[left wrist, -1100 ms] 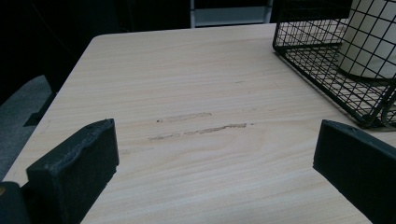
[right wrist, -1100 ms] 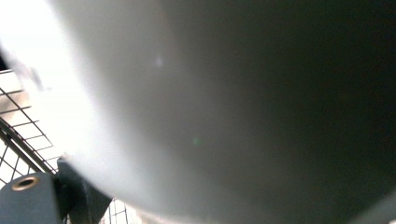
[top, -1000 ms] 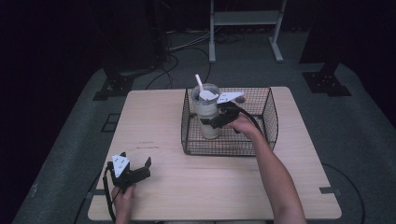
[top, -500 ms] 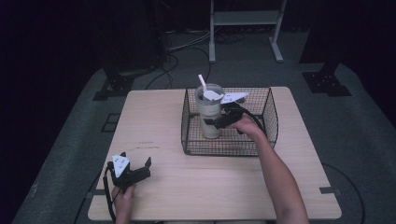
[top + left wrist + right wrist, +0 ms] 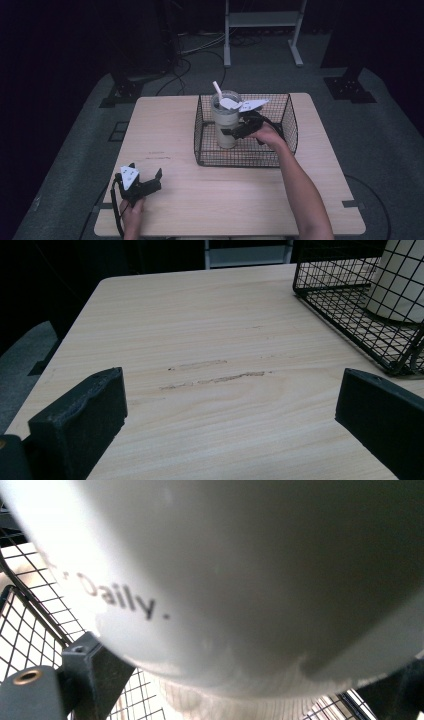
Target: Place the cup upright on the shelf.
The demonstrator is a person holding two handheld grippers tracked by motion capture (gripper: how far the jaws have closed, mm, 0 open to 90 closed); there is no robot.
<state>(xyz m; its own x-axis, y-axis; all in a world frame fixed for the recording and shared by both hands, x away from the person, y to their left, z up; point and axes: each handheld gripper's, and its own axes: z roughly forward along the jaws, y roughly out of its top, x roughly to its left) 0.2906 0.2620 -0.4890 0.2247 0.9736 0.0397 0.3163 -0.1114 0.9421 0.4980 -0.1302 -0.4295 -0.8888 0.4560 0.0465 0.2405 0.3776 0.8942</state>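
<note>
A cream tumbler [image 5: 225,125] with a lid and a white straw stands inside a black wire basket [image 5: 245,159] at the back middle of the table. My right gripper [image 5: 240,129] reaches into the basket from the right, shut on the tumbler's side. In the right gripper view the tumbler [image 5: 240,580] is very close, with the word "Daily." on it and a jaw pressing on each side. My left gripper [image 5: 145,177] rests open near the table's front left corner. Bare wood lies between the jaws of my left gripper [image 5: 235,390].
The light wooden table [image 5: 175,130] has a faint scuff mark [image 5: 215,377] ahead of my left gripper. The basket's corner [image 5: 350,320] and the tumbler [image 5: 400,285] show at the upper right of the left gripper view. Dark floor, cables and a metal stand lie beyond the table.
The tumbler and my right gripper have shifted slightly to the right inside the basket. My left gripper has stayed still.
</note>
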